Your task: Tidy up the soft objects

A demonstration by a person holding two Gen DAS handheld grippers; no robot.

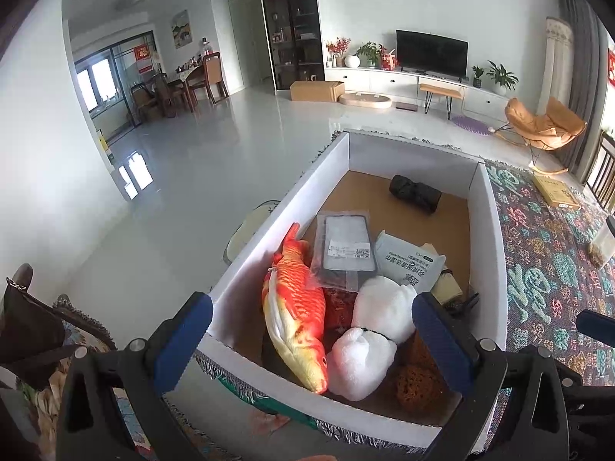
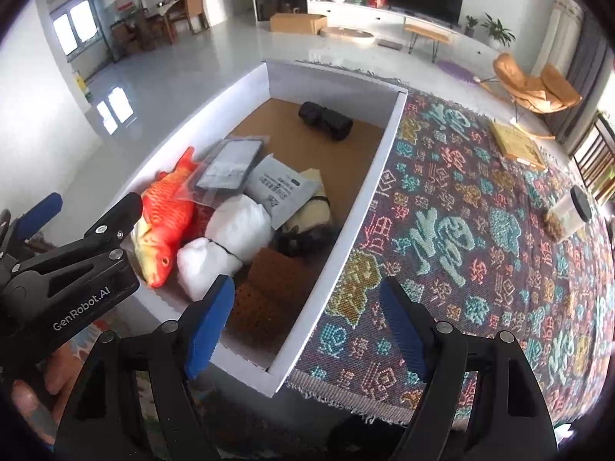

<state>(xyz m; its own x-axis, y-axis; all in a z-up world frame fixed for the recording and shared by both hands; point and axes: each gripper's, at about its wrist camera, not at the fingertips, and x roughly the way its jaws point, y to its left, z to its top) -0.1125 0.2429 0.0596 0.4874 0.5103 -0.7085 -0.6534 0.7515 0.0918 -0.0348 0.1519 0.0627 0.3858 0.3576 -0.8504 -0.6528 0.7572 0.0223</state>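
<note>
Soft toys crowd the white box (image 1: 496, 238) — brown items half-buried — both hand-held grippers (image 1: 313, 340) (image 2: 307, 322) released, empty.

Rug (image 2: 461, 230): lying under and beyond the fingers, its pattern spreading off to their right.
Yellow flat box (image 2: 517, 146): sitting on the rug, far ahead and right of the fingers.
Clear jar with black lid (image 2: 572, 211): lying on its side on the rug, well right of the fingers.
Television (image 1: 431, 53): standing far ahead of the fingers on a white cabinet.
Orange rocking chair (image 1: 544, 123): standing on the floor, far ahead to the right.
Dining table and chairs (image 1: 184, 80): standing far ahead to the left.
</note>
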